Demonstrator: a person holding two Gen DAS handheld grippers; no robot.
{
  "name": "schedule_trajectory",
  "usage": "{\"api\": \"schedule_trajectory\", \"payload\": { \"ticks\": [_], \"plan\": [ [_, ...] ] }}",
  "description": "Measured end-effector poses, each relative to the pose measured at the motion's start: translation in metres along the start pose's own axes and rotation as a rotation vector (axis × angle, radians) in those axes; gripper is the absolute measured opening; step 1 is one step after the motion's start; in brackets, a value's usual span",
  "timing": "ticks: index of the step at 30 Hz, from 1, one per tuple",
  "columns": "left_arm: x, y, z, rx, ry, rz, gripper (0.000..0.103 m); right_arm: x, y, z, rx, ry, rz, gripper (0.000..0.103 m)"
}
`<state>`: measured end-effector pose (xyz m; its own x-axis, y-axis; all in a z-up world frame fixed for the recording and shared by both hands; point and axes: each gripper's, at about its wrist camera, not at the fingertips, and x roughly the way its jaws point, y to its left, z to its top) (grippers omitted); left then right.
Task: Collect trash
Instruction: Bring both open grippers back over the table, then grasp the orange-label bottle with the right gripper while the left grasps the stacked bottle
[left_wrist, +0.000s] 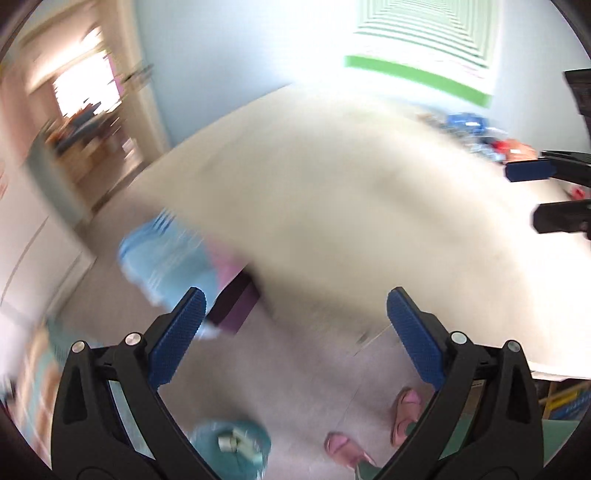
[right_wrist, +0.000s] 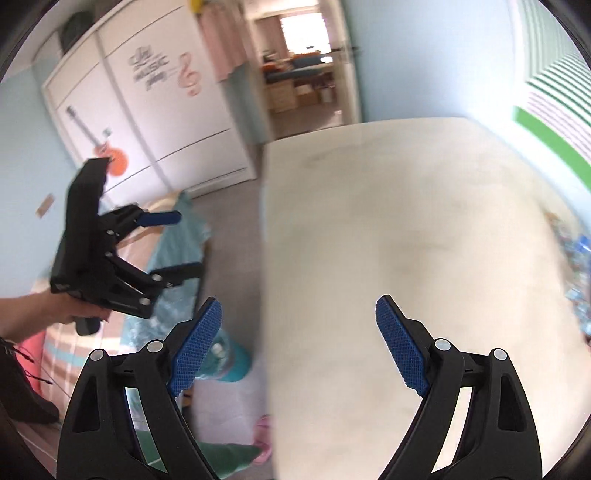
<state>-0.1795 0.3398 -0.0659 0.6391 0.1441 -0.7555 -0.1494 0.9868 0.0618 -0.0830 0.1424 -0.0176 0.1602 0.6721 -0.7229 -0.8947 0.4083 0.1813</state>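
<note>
A teal trash bin stands on the floor below the table's near edge, with pale scraps inside; it also shows in the right wrist view. Crumpled blue and red wrappers lie at the far right of the cream table; in the right wrist view they are a blur at the right edge. My left gripper is open and empty, above the floor by the table edge; it also shows in the right wrist view. My right gripper is open and empty over the table; it also shows in the left wrist view.
A light blue basket and a dark purple box sit on the floor under the table's left side. Pink slippers are on the floor. A white wardrobe and a doorway lie beyond. Both views are motion-blurred.
</note>
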Motion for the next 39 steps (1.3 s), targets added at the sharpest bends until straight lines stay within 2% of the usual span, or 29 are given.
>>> {"api": "schedule_trajectory", "payload": {
  "ticks": [4, 8, 17, 20, 21, 26, 35, 39],
  "plan": [
    [0.021, -0.071, 0.054, 0.151, -0.035, -0.08, 0.096, -0.052, -0.067, -0.019, 0.064, -0.021, -0.112, 0.085],
    [0.038, -0.131, 0.101, 0.251, -0.081, -0.178, 0.096, -0.097, -0.131, -0.043, 0.092, -0.02, -0.232, 0.088],
    [0.097, -0.257, 0.187, 0.467, -0.116, -0.304, 0.096, -0.154, -0.251, -0.083, 0.094, 0.045, -0.396, 0.088],
    [0.117, -0.291, 0.196, 0.515, -0.097, -0.355, 0.096, -0.154, -0.277, -0.091, 0.106, 0.092, -0.411, 0.088],
    [0.128, -0.307, 0.199, 0.558, -0.091, -0.362, 0.096, -0.152, -0.29, -0.094, 0.099, 0.108, -0.416, 0.088],
    [0.169, -0.357, 0.205, 0.758, -0.064, -0.344, 0.096, -0.143, -0.332, -0.102, 0.028, 0.163, -0.424, 0.088],
    [0.235, -0.393, 0.218, 0.946, -0.023, -0.33, 0.096, -0.101, -0.406, -0.093, -0.125, 0.233, -0.407, 0.088],
    [0.253, -0.396, 0.22, 0.968, 0.025, -0.397, 0.096, -0.081, -0.422, -0.086, -0.208, 0.256, -0.376, 0.088]
  ]
}}
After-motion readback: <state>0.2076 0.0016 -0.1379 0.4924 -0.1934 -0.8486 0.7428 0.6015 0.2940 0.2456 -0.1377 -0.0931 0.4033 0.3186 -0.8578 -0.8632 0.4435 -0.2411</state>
